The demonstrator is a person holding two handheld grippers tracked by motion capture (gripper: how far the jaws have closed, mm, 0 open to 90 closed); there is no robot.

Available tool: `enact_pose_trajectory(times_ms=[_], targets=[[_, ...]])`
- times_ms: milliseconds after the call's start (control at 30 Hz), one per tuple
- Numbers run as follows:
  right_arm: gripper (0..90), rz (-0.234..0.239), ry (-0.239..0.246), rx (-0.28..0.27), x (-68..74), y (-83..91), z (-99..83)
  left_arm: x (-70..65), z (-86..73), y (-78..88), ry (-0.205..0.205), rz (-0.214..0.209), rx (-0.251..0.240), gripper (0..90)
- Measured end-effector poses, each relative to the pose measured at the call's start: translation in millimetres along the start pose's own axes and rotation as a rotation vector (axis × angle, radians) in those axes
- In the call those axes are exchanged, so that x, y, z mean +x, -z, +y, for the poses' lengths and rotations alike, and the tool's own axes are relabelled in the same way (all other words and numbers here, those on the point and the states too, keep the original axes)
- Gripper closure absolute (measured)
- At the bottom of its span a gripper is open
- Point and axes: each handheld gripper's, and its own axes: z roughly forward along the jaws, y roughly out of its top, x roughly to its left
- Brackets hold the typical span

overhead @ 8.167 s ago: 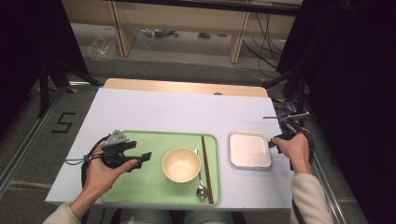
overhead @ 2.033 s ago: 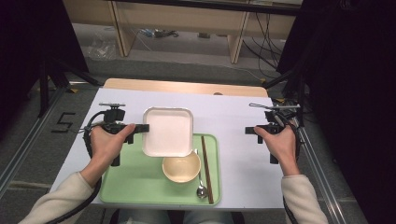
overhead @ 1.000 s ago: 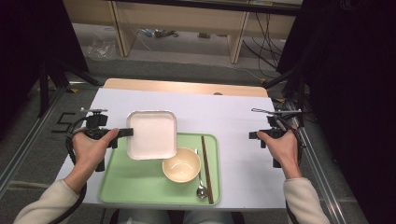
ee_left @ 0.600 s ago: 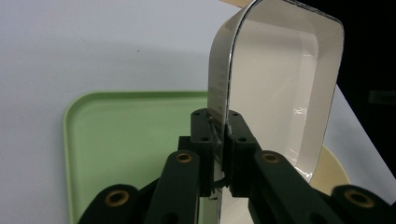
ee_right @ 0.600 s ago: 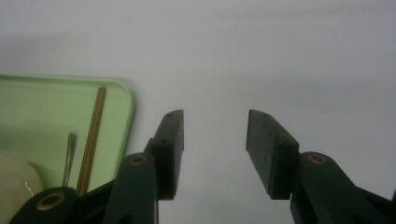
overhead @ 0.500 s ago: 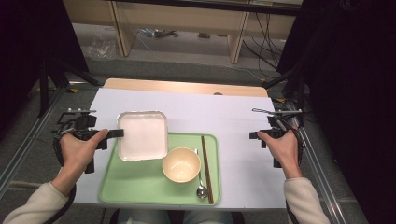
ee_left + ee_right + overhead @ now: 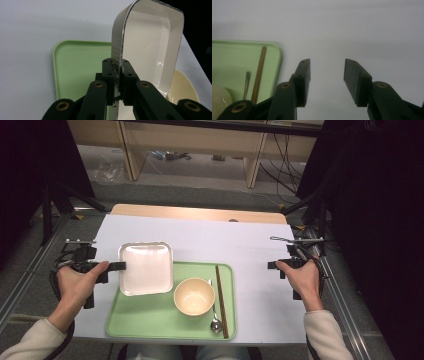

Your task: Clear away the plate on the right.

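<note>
One white dish [image 7: 146, 268] over tray's [image 7: 150, 320] far-left corner, left gripper [image 7: 117, 72] clamped on its rim
Stiff, light, slippery, breakable; grip rim edge; right gripper [image 7: 326, 75] jaws apart, empty

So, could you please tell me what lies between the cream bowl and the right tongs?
In the high view, a spoon and brown chopsticks lie on the green tray right of the bowl; then bare white table up to the right tongs.

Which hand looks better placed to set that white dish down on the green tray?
The left. The left gripper is clamped on the white dish rim above the green tray; the right gripper is open, off beside the tray.
</note>
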Motion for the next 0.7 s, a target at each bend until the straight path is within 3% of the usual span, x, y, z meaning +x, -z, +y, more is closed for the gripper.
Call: enact_pose_trajectory(times_ms=[67, 400, 433, 700], targets=[[57.5, 0.014, 0.023, -0.007, -2.2, -1.5, -0.2, 2.9, -0.9, 0.7, 0.005, 0.0, 0.008, 83.7], [57.6, 0.007, 0.012, -0.002, -1.9, -1.2, -0.2, 12.0, -5.4, 2.8, 0.022, 0.014, 0.021, 83.7], [57.6, 0.007, 0.012, -0.003, -1.8, -1.2, -0.2, 13.6, -5.5, 3.7, 0.007, 0.016, 0.032, 83.7], [57.6, 0.012, 0.007, -0.011, -1.6, -1.9, 0.1, 18.1, -10.1, 2.4, 0.013, 0.024, 0.042, 83.7]])
